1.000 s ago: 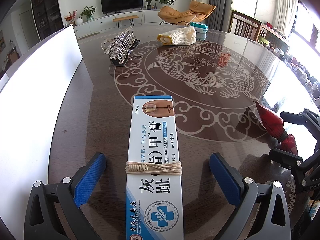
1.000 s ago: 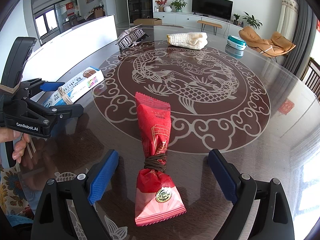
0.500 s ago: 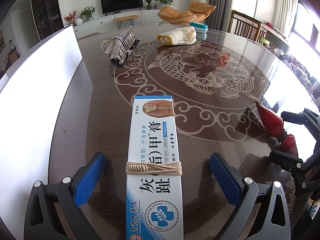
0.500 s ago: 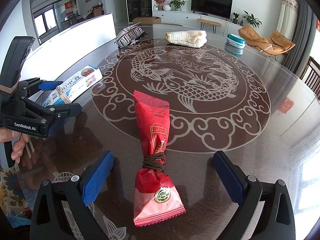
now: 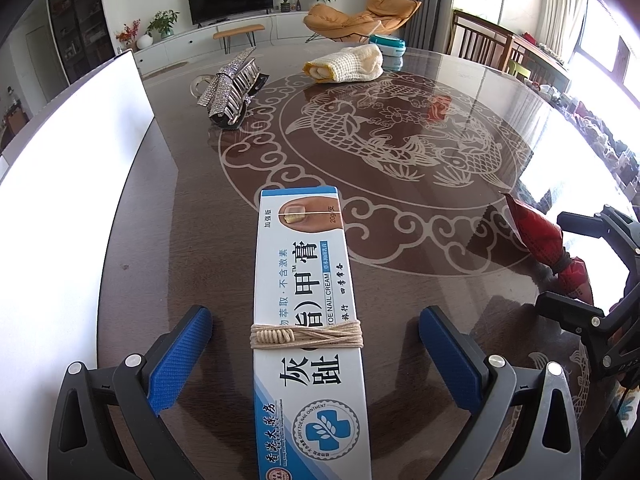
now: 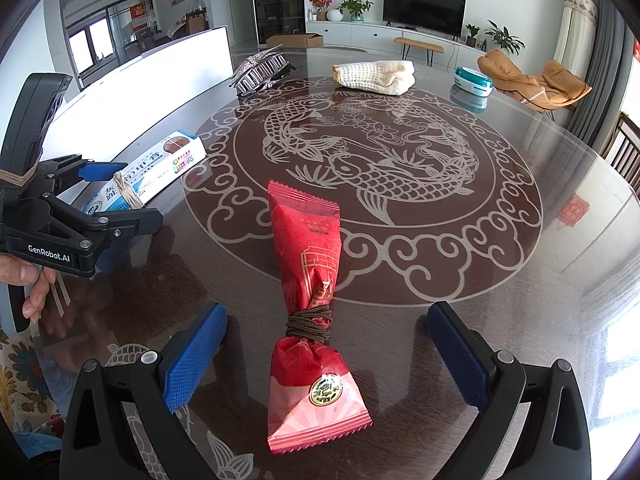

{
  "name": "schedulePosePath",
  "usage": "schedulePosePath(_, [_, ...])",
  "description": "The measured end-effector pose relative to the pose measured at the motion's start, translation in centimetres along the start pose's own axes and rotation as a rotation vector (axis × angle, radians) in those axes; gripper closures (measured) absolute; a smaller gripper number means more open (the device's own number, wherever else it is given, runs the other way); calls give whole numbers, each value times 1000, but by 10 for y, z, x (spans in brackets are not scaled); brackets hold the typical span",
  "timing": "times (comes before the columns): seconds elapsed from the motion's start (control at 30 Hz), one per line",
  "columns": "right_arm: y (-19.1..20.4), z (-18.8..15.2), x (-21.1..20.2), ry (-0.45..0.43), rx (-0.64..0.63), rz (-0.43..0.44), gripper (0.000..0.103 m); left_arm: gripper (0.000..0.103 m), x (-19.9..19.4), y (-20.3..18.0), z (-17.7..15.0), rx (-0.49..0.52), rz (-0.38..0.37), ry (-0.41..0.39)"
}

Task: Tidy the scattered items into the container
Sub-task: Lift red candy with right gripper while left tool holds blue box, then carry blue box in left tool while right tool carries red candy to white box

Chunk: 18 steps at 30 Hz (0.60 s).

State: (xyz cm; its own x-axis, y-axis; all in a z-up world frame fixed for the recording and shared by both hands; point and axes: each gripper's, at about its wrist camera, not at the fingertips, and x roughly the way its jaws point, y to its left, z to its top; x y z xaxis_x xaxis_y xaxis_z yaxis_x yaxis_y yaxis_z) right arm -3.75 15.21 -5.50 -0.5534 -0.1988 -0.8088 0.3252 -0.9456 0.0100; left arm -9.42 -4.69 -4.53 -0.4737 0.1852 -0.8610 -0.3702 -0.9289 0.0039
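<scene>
Cardboard box point(image 5: 306, 320) — crinkly red packet point(image 6: 310, 308)

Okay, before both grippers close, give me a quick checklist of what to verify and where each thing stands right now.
1. Left gripper open around the toe nail cream box: ok.
2. Box centred between the fingers: ok.
3. Right gripper open around the red snack packet: ok.
4. Packet's string-tied neck level with the pads: ok.
5. Grippers apart from each other: ok.
6. Container in view for the drop: cannot tell; only a white wall shows.
</scene>
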Motion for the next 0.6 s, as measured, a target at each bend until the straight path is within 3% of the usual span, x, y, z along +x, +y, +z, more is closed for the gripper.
schedulePosePath(0.1, [-9,5,-1,16,13,58,1,0,3,-1,7,39,-18,68])
schedulePosePath(0.17, [-16,16,1,63,18,82,3,7,1,-5,10,63,-23,74])
schedulePosePath(0.23, [-20,30,-3,81,2,113,11,36,-3,-8,13,68,-32,64])
schedulePosePath(0.27, [-20,36,-3,104,-13,134,14,42,-5,-9,14,66,-30,60])
schedulePosePath(0.3, [-18,40,0,144,-30,155,26,57,-6,-10,15,61,-30,57])
schedulePosePath(0.33, [-16,42,4,189,-46,172,39,60,-7,-9,16,56,-30,55])
schedulePosePath(0.47, [-1,40,12,263,-145,122,54,60,-12,-7,9,24,-42,44])
schedulePosePath(0.5, [2,39,11,266,-160,112,82,60,-15,-7,7,16,-45,37])
schedulePosePath(0.6, [6,38,4,266,-162,97,86,60,-29,-5,3,5,-50,4])
